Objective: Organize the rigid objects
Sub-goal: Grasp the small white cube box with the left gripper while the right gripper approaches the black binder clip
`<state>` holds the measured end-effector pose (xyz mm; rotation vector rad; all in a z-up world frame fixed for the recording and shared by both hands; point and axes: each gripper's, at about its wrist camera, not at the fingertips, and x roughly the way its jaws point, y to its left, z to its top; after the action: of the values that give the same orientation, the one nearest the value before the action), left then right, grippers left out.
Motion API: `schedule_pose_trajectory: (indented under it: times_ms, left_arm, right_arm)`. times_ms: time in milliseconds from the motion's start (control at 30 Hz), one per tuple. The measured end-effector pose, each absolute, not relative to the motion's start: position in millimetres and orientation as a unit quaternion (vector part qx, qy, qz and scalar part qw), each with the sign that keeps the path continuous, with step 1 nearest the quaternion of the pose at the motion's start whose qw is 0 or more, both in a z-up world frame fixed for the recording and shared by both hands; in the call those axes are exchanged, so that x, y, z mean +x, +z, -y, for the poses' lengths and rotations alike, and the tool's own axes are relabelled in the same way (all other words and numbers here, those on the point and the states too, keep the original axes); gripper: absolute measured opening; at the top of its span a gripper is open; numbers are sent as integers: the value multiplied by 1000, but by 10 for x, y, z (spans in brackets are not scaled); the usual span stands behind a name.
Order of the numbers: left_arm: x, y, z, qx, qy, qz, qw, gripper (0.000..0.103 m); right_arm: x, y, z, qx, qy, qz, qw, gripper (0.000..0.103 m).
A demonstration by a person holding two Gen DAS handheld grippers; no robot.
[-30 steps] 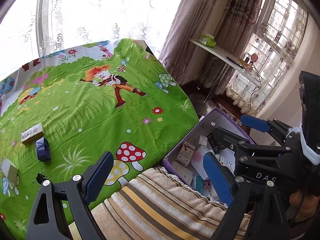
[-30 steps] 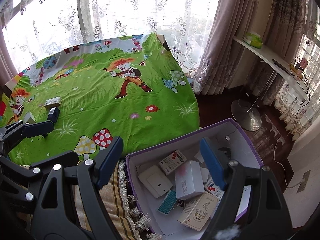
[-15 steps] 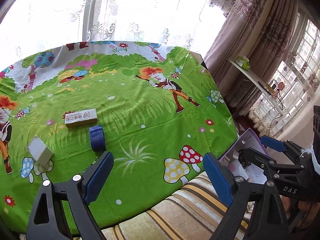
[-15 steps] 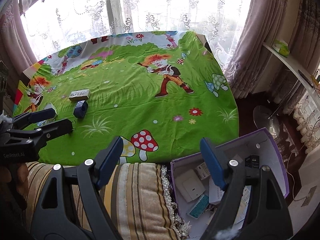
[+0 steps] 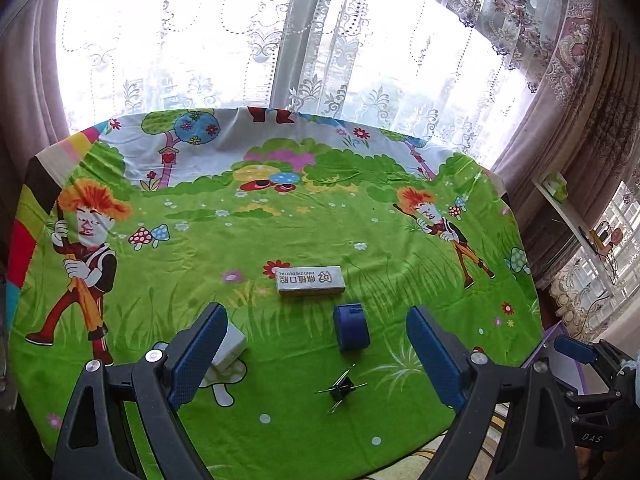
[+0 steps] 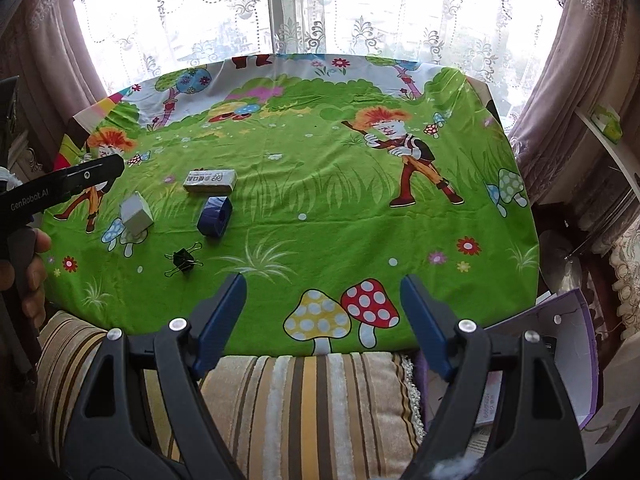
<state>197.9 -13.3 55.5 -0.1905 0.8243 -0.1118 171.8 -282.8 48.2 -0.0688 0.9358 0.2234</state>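
My left gripper hangs above the near part of the green cartoon tablecloth, its fingers spread wide with nothing between them. I take the dark blue box as my landmark: it lies on the cloth between my left fingers as I see it. Just beyond it lies the long white carton with printed lettering. To its left, partly hidden behind my left finger, sits the small white box. Nearer to me than the blue box lies the black binder clip.

My right gripper is also spread wide and holds nothing, over the striped cushion, well to the right of the blue box. The purple-edged storage box sits further right, off the cloth's edge.
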Motion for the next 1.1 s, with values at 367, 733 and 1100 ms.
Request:
schedule_pose_trajectory:
  times_ms: [367,733,1100]
  left_arm:
    - [2156,264,-429,-128,-7,-416,900,92]
    - [2317,-122,-594,-131,3,-448,884,92]
    - [2428,-398,-441,-59,-7,-477,877,92]
  right_arm:
    - [1877,235,2092,-64,184,-464,864,82]
    - [2024,-178,1615,-94,228,-499,831,82]
    - [2164,-432,1390,-111,240,-519,813,79]
